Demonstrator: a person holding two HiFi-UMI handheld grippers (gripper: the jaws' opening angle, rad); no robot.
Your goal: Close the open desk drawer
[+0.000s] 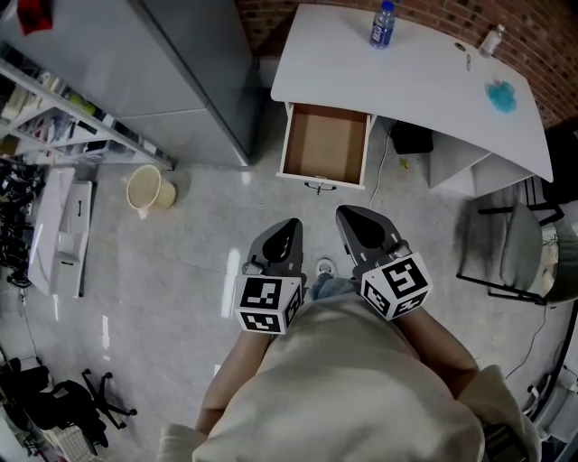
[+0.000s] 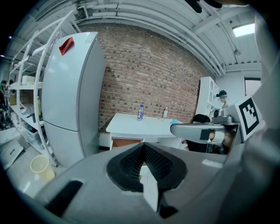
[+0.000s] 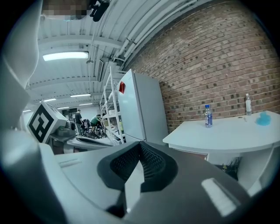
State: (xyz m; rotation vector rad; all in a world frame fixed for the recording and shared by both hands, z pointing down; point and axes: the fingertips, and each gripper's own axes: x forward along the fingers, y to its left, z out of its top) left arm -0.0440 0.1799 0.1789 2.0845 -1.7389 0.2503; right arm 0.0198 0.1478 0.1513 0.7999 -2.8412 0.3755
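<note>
Drawer [image 1: 325, 144] seen pulled out, empty, upper ctr, under white counter [image 1: 424, 81]; bottle [image 1: 382, 24] stood on top. Cream bucket [image 1: 146, 189] set on floor [image 1: 181, 271], left, nr fridge [image 1: 181, 72]. L tool [image 1: 291, 224] & R tool [image 1: 348, 214] pressed together, nothing pinched, lower ctr.

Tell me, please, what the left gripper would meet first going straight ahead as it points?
Probably the front of the open drawer; the floor between looks free, though depth is unclear.

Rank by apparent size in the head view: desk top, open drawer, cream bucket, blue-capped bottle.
Largest to smallest:
1. desk top
2. open drawer
3. cream bucket
4. blue-capped bottle
The gaps are clear, with no near ties.
</note>
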